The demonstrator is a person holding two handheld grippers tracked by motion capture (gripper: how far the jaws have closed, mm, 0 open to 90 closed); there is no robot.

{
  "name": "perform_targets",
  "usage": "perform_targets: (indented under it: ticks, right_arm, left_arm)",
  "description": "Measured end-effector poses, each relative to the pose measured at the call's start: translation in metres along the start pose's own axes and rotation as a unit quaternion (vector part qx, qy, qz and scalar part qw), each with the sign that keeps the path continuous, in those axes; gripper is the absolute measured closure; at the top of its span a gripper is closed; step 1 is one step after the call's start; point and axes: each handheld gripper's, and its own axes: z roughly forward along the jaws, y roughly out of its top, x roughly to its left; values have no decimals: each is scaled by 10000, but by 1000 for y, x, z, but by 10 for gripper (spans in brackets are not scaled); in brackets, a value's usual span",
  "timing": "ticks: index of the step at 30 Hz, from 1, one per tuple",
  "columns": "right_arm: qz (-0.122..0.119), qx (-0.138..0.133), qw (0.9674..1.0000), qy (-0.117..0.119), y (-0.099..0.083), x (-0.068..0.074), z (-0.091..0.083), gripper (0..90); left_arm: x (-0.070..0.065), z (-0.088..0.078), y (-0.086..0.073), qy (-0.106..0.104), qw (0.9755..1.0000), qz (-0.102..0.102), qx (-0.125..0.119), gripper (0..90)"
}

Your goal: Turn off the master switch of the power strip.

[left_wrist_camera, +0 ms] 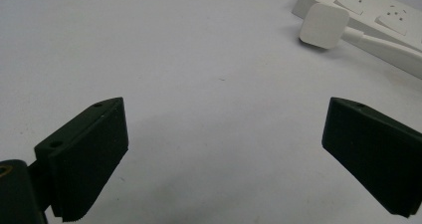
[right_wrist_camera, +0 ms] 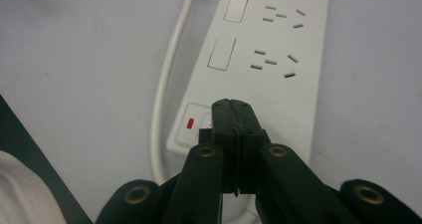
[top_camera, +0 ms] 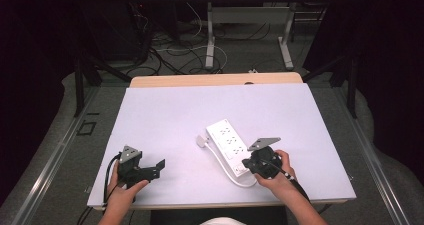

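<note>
The rigid, light power strip (top_camera: 229, 146) lay flat, best gripped across its narrow sides; the right hand-held gripper (right_wrist_camera: 234, 115) pressed closed and empty beside its switch (right_wrist_camera: 193, 122), while the left hand-held gripper (left_wrist_camera: 224, 154) gaped wide, empty.

The table top (top_camera: 165, 115) is evenly and brightly lit from above, while the surroundings at the left and right edges of the high view are left in near darkness. Only short, soft shadows are cast beneath the left gripper (top_camera: 161, 164) and the right gripper (top_camera: 247, 162). No hard glare is seen on the white power strip (top_camera: 230, 140). The high view is rendered soft and low in detail. In the left gripper view a faint shadow is thrown between the jaws, and the far plug (left_wrist_camera: 323, 25) is slightly blurred. In the right gripper view the near jaw bases are blurred.
</note>
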Motion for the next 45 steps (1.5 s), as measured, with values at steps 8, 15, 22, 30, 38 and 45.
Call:
perform_targets:
  ticks: [8, 15, 22, 30, 38, 45]
  right_arm:
    - [-101, 139, 9998, 70, 0, 7, 14, 900]
    - [-116, 192, 9997, 64, 0, 9, 18, 900]
    - [-118, 196, 9997, 114, -1, 8, 20, 900]
    - [50, 300, 9994, 181, -2, 6, 21, 900]
    - [40, 313, 9994, 159, -2, 6, 21, 900]
    - [19, 269, 9995, 148, -2, 7, 21, 900]
  left_arm:
    - [1, 0, 0, -11, 10000, 11, 37, 45]
    - [1, 0, 0, 4, 10000, 5, 25, 46]
    - [1, 0, 0, 8, 10000, 4, 18, 47]
    - [0, 0, 0, 0, 10000, 19, 47, 47]
    - [0, 1, -1, 21, 10000, 23, 30, 48]
    - [1, 0, 0, -11, 10000, 36, 58, 49]
